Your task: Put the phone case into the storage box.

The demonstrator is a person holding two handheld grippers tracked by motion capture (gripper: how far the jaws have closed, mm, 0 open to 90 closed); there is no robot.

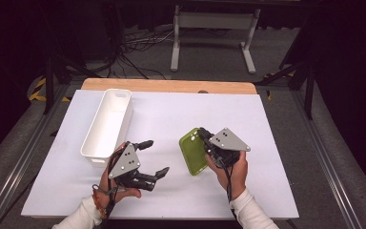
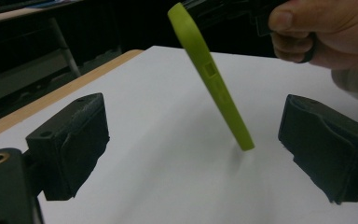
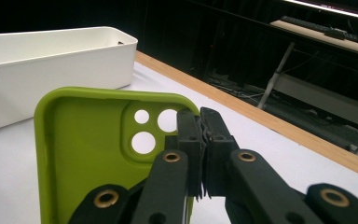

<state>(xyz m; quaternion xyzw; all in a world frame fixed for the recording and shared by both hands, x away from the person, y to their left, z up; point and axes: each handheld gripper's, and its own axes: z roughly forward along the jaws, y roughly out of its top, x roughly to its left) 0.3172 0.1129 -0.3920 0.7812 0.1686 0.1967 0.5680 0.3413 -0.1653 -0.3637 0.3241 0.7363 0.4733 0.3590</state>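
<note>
White table [image 1: 171, 119] under a high camera, wooden edge at 12 o'clock. Long white bin [image 1: 106, 124] at 10 o'clock from centre, nothing visible inside. Green phone case [image 1: 194, 150] at about 4 o'clock from centre, tilted on its lower edge and touching the sheet only there. Right gripper [image 1: 203, 133] clamped tight on the case's top rim beside the 3 camera holes [image 3: 144, 128], pads pinching 1 thin wall. Left gripper [image 1: 155, 157] at 7 o'clock, just beside the bin's near end, jaws spread wide with nothing between them, pointed toward the case.

Likely next: handover or transfer toward the bin. Risks, as judged from here: soft rim flexing and slipping out of so narrow a pinch; case pivoting on its lower edge and flopping flat; left jaws closing on the thin edge at a slant and knocking it loose rather than gripping.
</note>
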